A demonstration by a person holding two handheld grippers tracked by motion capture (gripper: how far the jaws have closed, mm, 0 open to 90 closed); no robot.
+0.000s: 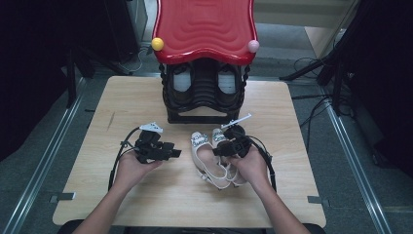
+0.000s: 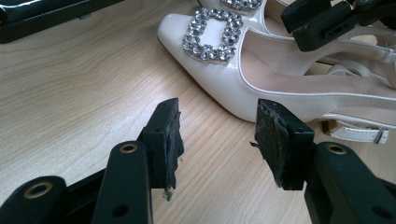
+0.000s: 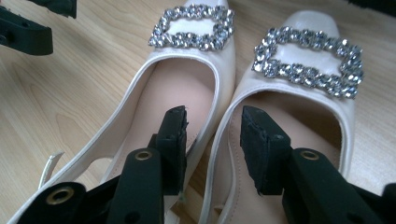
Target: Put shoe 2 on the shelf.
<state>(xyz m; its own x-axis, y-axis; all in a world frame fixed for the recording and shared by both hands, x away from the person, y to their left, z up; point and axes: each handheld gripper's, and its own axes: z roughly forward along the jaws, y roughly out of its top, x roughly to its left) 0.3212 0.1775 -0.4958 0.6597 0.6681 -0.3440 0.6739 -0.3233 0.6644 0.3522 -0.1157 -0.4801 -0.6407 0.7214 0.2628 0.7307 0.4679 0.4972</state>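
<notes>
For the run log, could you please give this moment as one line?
left gripper: open, empty, beside shoes | right gripper: open, straddling inner sides of white shoes | table

Red-topped black shoe rack [image 1: 204, 58] with dark shoes [image 1: 181, 83], wooden table [image 1: 146, 102].

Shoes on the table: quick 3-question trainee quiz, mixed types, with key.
1. True or false: the left gripper is shut on a shoe.
2. The right gripper has one jaw in each shoe, straddling what? A) the touching inner walls B) a heel strap C) the rack
3. Fill in: each shoe toe bears a rhinestone ____.

Key: 1 false, its jaws stand open over bare table, beside the left shoe. 2 A, left shoe and right shoe; rack stands behind. 3 buckle.
</notes>
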